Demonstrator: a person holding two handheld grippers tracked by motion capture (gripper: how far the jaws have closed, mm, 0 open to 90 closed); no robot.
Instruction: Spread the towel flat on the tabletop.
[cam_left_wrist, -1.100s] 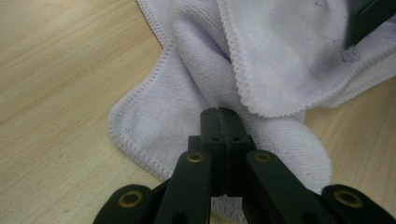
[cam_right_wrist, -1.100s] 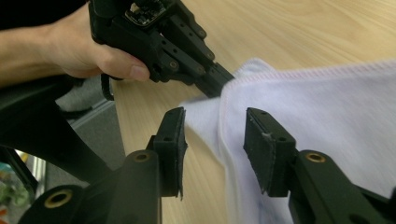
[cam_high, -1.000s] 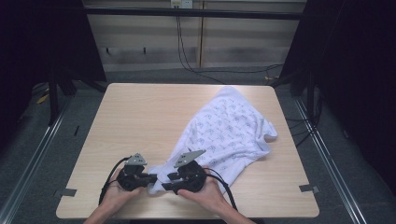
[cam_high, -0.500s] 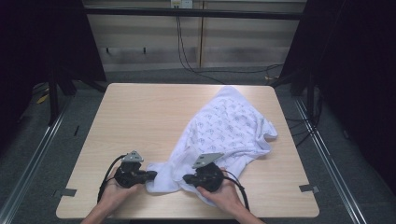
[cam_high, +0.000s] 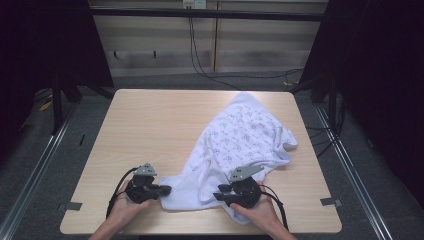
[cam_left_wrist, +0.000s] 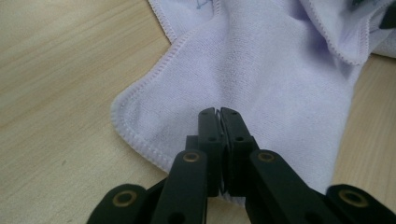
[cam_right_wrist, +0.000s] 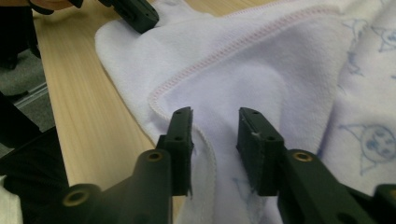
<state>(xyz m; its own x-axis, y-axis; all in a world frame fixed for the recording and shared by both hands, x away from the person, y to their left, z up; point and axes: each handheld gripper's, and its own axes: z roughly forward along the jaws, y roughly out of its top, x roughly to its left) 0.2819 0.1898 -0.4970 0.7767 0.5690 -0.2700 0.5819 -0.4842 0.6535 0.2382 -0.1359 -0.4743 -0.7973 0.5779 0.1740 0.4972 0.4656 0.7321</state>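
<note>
A white towel with pale blue prints lies rumpled from the table's back right to its front middle. My left gripper holds its near left corner; in the left gripper view the jaws are closed on the towel with a sliver of cloth between them, having just eased open slightly. My right gripper sits at the towel's front edge further right. Its jaws have just been opening and now stand apart, with a hemmed fold of the towel between them, untouched by the pads. The left gripper shows beyond.
The wooden table is bare on its left half. Tape marks sit at its front corners. Black cables run over the floor behind the table, and metal rails line both sides.
My right gripper has slid right along the towel's front edge, away from the left gripper, spreading that edge. My left hand has stayed put on the corner.
</note>
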